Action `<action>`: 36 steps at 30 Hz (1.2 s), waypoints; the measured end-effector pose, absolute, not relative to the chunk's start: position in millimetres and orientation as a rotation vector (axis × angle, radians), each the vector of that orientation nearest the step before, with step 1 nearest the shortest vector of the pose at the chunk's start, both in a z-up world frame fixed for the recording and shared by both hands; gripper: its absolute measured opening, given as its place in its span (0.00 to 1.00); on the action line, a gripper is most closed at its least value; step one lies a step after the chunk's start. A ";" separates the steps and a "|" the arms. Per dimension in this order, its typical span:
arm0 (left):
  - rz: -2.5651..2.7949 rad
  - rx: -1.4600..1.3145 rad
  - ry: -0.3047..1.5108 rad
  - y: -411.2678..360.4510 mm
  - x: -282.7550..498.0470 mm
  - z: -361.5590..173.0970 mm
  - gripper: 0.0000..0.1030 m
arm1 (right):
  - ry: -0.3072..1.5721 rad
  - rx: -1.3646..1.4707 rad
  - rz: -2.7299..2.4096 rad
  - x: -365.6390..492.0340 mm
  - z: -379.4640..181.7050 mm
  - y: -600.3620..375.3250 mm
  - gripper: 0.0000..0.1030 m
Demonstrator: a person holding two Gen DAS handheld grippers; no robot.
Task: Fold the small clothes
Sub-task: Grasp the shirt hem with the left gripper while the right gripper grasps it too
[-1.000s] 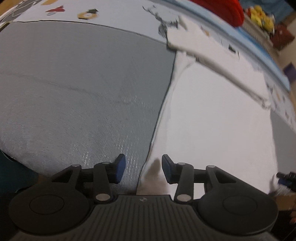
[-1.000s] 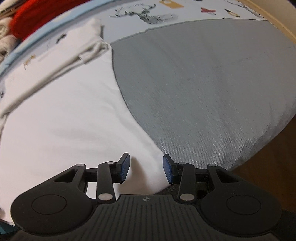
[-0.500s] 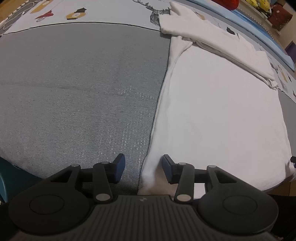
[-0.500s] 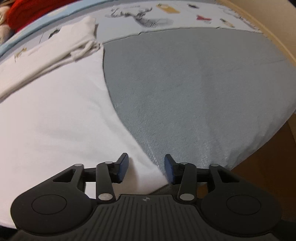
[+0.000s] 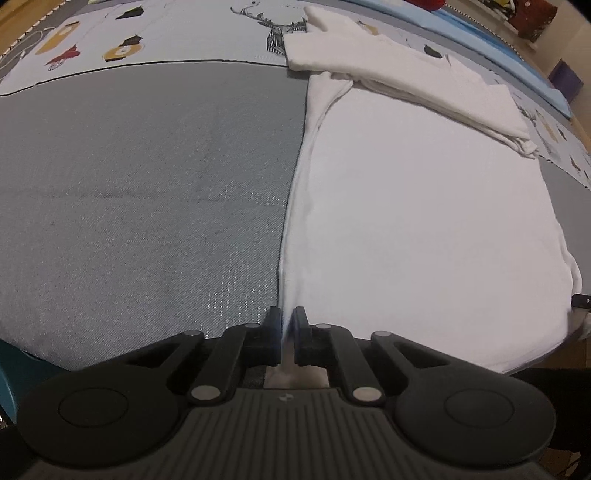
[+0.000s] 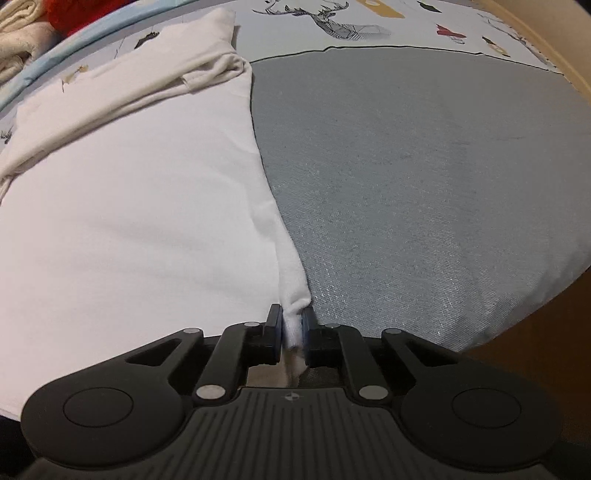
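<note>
A white shirt [image 5: 417, 206] lies flat on a grey mat [image 5: 147, 192], its sleeves folded across the far end. My left gripper [image 5: 287, 323] is shut on the shirt's near left corner at the hem. In the right wrist view the same white shirt [image 6: 140, 221] covers the left half, the grey mat [image 6: 424, 177] the right. My right gripper [image 6: 292, 325] is shut on the shirt's near right corner, with a fold of white cloth pinched between the pads.
A pale printed sheet with deer and small figures [image 5: 166, 37] lies beyond the mat. A blue strip [image 5: 491, 48] and red cloth [image 6: 74, 14] sit at the far edge. The mat's near edge drops off at the right [image 6: 535, 306].
Both grippers went from open to shut, each closing on a near corner of the shirt's hem. Both views have drawn back a little.
</note>
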State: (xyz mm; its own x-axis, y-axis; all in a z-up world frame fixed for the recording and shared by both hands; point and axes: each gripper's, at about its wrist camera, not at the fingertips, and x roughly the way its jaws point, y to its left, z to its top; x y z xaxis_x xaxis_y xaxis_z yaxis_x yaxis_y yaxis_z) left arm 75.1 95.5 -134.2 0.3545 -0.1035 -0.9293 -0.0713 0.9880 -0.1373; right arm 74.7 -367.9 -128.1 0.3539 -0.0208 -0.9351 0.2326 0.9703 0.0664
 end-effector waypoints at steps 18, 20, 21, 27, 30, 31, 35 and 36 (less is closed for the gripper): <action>-0.032 -0.165 1.218 91.6 76.3 -141.1 0.09 | 1.227 0.197 -0.153 80.5 -131.6 -369.3 0.12; -0.037 -0.142 1.222 89.1 76.3 -142.7 0.11 | 1.229 0.178 -0.145 81.4 -131.2 -366.6 0.14; -0.040 -0.128 1.219 87.4 76.3 -142.4 0.11 | 1.228 0.162 -0.142 81.3 -131.3 -364.8 0.14; -0.045 -0.111 1.195 85.4 74.7 -141.6 0.06 | 1.218 0.184 -0.142 82.9 -130.6 -366.3 0.11; -0.040 -0.109 1.199 84.9 74.8 -143.4 0.06 | 1.217 0.183 -0.138 81.0 -129.7 -365.7 0.11; -0.039 -0.119 1.202 85.6 74.9 -144.1 0.06 | 1.217 0.181 -0.136 80.5 -129.5 -365.5 0.11; -0.046 -0.103 1.207 83.3 74.3 -144.8 0.08 | 1.217 0.174 -0.135 80.0 -129.9 -365.0 0.11; -0.047 -0.093 1.205 82.0 74.1 -144.8 0.08 | 1.217 0.173 -0.134 79.9 -129.9 -364.8 0.11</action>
